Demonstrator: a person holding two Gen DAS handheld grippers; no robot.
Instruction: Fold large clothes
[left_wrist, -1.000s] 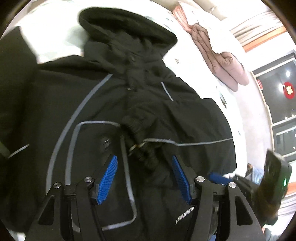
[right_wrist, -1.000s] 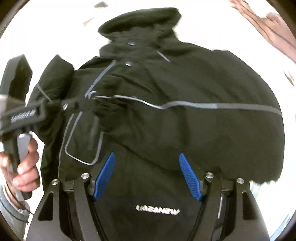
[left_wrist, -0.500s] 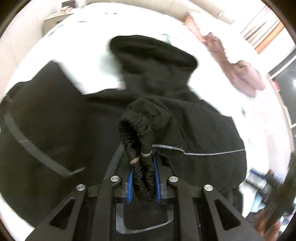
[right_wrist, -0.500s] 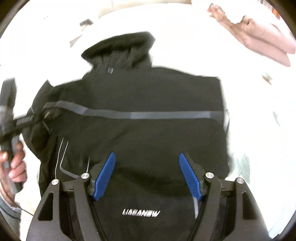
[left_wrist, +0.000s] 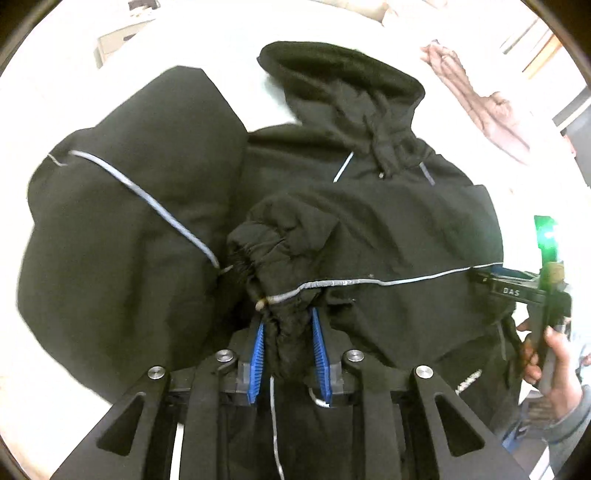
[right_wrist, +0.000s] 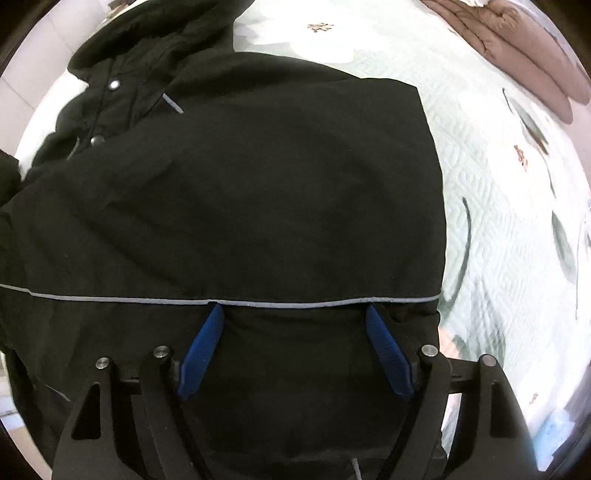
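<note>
A black hooded jacket (left_wrist: 388, 229) with thin grey piping lies on a pale bed, hood (left_wrist: 343, 74) at the far end. My left gripper (left_wrist: 287, 325) is shut on the bunched cuff (left_wrist: 280, 258) of a sleeve, held over the jacket's middle. The other sleeve (left_wrist: 129, 221) bulges at the left. In the right wrist view the jacket (right_wrist: 258, 184) fills the frame and my right gripper (right_wrist: 293, 314) is open, its blue pads (right_wrist: 201, 350) low over the fabric beside the grey piping line (right_wrist: 221, 301). The right gripper also shows in the left wrist view (left_wrist: 524, 288), at the jacket's right edge.
A pale quilted bedcover (right_wrist: 498, 203) with a flower print lies under the jacket. A folded brown-pink padded garment (right_wrist: 517, 48) lies at the far right; it also shows in the left wrist view (left_wrist: 480, 96). A small cabinet (left_wrist: 122, 37) stands beyond the bed at the far left.
My left gripper closed on the sleeve cuff and has lifted it over the jacket. My right gripper moved in lower and closer over the jacket, still open.
</note>
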